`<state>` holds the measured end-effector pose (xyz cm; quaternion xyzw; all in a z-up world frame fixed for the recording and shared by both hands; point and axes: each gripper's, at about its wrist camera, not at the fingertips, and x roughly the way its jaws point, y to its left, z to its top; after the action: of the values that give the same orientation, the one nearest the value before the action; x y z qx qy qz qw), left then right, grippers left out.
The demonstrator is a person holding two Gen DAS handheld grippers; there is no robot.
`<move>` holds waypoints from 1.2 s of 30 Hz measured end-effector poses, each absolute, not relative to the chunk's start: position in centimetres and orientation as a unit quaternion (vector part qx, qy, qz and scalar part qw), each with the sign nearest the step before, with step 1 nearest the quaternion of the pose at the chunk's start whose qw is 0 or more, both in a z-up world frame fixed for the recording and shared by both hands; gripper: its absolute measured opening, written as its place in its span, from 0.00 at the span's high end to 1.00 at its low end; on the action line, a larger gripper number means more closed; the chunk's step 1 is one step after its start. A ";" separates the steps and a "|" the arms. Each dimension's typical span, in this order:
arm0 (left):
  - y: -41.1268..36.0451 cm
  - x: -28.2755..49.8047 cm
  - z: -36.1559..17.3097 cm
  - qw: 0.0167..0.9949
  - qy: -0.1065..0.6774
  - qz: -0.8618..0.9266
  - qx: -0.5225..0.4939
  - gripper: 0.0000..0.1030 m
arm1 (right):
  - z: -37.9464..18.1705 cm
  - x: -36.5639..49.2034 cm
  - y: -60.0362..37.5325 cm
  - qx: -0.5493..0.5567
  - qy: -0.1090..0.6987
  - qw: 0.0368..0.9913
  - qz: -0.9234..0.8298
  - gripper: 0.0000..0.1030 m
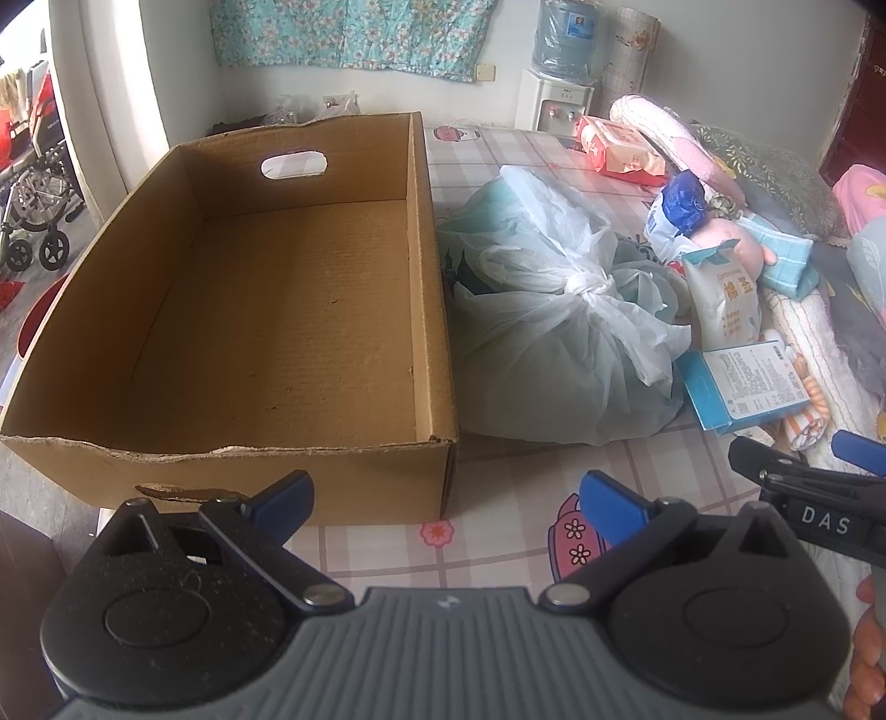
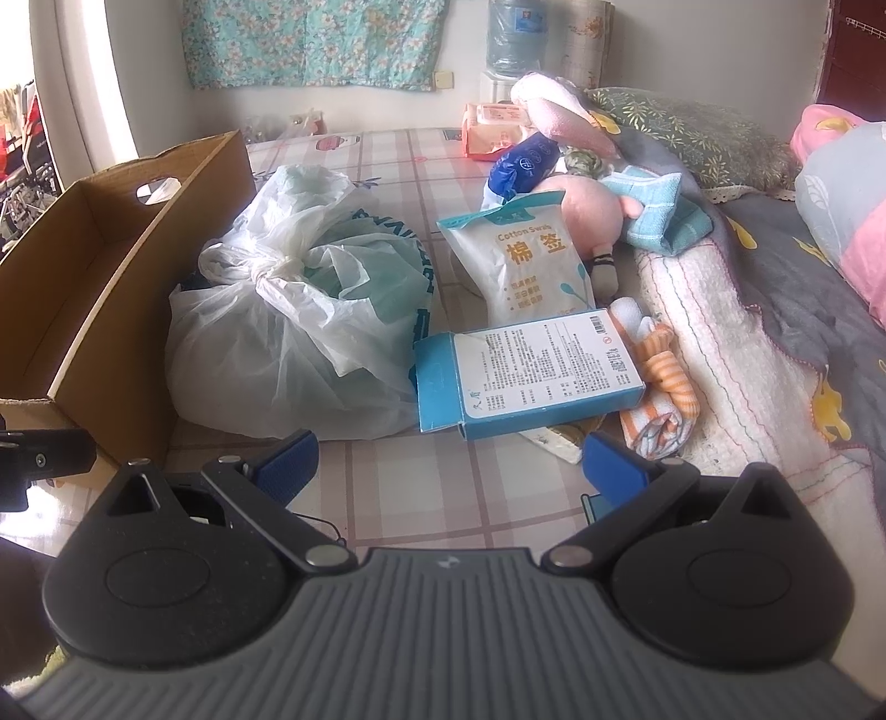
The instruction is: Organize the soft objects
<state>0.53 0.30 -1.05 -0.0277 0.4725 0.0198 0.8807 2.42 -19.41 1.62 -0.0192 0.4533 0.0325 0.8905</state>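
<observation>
The right gripper [image 2: 448, 462] hangs with jaws spread wide and empty above a checked bed sheet [image 2: 387, 498]. Ahead lie a knotted plastic bag [image 2: 288, 332] beside a cardboard box [image 2: 111, 266], a blue carton [image 2: 531, 371], a cotton swab packet [image 2: 526, 266] and a striped cloth [image 2: 664, 387]

Reading what I can: the white pouch [image 2: 526, 266] says "Cotton Swab" in small letters with the big orange characters "棉签" under it, and smaller lines below that I can't make out. In my left view my right gripper [image 1: 805, 462] shows "DAS" in white on its black body. The blue and white carton [image 2: 531, 371] lying flat carries dense fine print and a barcode, all too small to read. The knotted plastic bag [image 2: 293, 327] has large teal letters running along its side, wrapped and creased, not legible. The water bottle [image 1: 565, 39] wears a blue label, blurred.
</observation>
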 end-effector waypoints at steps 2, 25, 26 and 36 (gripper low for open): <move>0.3 0.5 -1.1 0.880 0.473 0.020 -0.027 0.00 | 1.6 2.4 -19.4 -0.018 0.454 0.890 0.033 0.01; -5.6 1.0 2.5 0.910 0.375 -0.176 -0.003 0.00 | 0.4 1.2 -28.8 0.180 0.394 0.901 0.025 0.01; -6.1 1.3 2.5 0.911 0.364 -0.193 -0.005 0.00 | 0.2 1.2 -29.8 0.203 0.391 0.898 0.019 0.01; -13.8 4.4 1.0 0.915 0.300 -0.252 0.097 0.02 | -3.2 2.8 -34.8 0.338 0.377 0.862 0.023 0.08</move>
<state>4.44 -13.78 1.00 0.0966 0.3003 -0.2515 0.9150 2.81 -34.76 -3.22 0.3384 0.3768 0.0228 0.8620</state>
